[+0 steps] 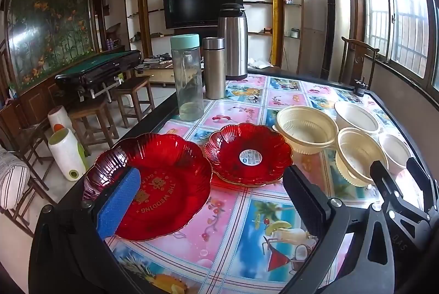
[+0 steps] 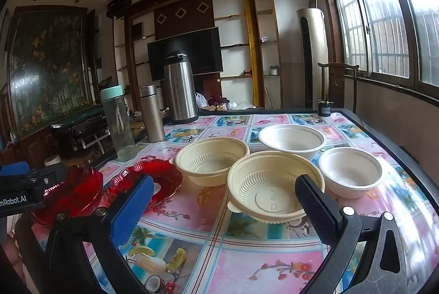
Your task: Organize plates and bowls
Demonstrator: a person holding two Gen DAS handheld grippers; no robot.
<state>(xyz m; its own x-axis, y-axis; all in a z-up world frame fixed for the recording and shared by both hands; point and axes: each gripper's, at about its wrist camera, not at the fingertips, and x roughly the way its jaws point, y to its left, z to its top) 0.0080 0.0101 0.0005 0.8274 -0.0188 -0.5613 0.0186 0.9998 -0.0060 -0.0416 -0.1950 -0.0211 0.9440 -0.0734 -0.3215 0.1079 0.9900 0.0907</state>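
**Surface set, nothing stacked yet**

Patterned surface (image 2: 219, 247) carries everything, and both grippers hover with fingers apart, empty. Left gripper (image 1: 208, 200) faces the large red plate (image 1: 162, 184); beyond lies the small red plate (image 1: 248, 154). Right gripper (image 2: 225, 206) frames the nearest cream bowl (image 2: 274, 187). Best pinch a rim squarely, lift level, and nest like with like.
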